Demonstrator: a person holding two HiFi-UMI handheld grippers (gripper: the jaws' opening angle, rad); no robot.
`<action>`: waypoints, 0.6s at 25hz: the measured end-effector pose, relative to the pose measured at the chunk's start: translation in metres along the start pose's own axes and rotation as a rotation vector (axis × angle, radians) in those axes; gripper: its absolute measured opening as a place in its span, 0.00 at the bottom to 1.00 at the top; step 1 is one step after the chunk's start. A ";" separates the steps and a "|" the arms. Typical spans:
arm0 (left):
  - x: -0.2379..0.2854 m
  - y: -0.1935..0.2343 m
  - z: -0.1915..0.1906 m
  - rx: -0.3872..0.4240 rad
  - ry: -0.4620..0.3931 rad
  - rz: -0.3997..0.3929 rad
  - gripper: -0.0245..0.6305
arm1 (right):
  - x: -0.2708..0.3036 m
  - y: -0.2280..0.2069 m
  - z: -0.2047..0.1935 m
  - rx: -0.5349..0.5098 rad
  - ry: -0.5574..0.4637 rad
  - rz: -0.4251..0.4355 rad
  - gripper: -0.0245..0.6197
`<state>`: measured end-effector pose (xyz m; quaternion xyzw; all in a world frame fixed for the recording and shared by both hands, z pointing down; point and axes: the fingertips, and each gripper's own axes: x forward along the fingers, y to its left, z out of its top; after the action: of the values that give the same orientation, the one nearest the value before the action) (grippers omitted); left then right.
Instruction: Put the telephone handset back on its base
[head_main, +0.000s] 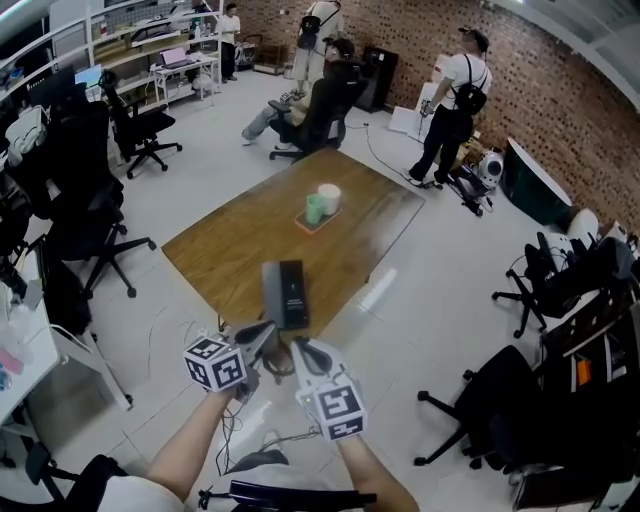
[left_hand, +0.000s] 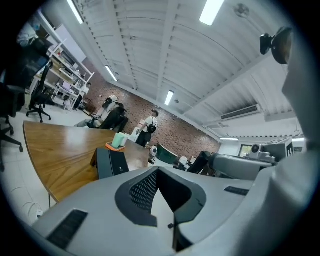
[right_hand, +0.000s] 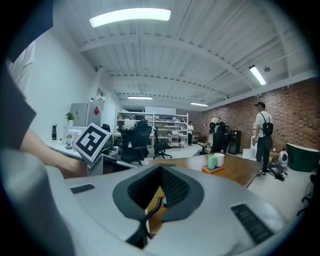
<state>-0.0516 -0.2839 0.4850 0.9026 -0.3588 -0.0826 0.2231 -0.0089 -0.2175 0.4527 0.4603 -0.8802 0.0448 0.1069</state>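
The black telephone (head_main: 290, 293) (left_hand: 112, 162) lies near the front edge of the wooden table (head_main: 230, 245), with a grey part along its left side. I cannot make out the handset on its own. Both grippers hover side by side just in front of that table edge, pointing at the phone. My left gripper (head_main: 264, 337) (left_hand: 157, 171) is shut, with nothing visible between its pads. My right gripper (head_main: 306, 353) (right_hand: 161, 169) also looks shut. A coiled cord (right_hand: 152, 210) shows in the wedge behind its tips; I cannot tell whether it is pinched.
An orange tray with a green and a white cup (head_main: 321, 206) (right_hand: 216, 162) sits mid-table. Office chairs (head_main: 95, 235) stand left, another (head_main: 500, 410) right. People stand and sit beyond the table's far end. Loose cables (head_main: 240, 420) lie on the floor beneath my hands.
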 end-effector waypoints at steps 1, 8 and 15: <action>-0.004 -0.008 -0.001 0.018 -0.001 0.007 0.04 | -0.006 0.002 -0.001 0.003 -0.003 0.004 0.05; -0.029 -0.070 0.001 0.104 -0.040 0.022 0.04 | -0.047 0.021 0.001 0.017 -0.040 0.046 0.05; -0.062 -0.119 0.003 0.180 -0.076 0.047 0.04 | -0.083 0.043 0.005 0.019 -0.088 0.081 0.05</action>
<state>-0.0248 -0.1662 0.4265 0.9065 -0.3941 -0.0790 0.1291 0.0007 -0.1271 0.4295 0.4270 -0.9014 0.0372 0.0619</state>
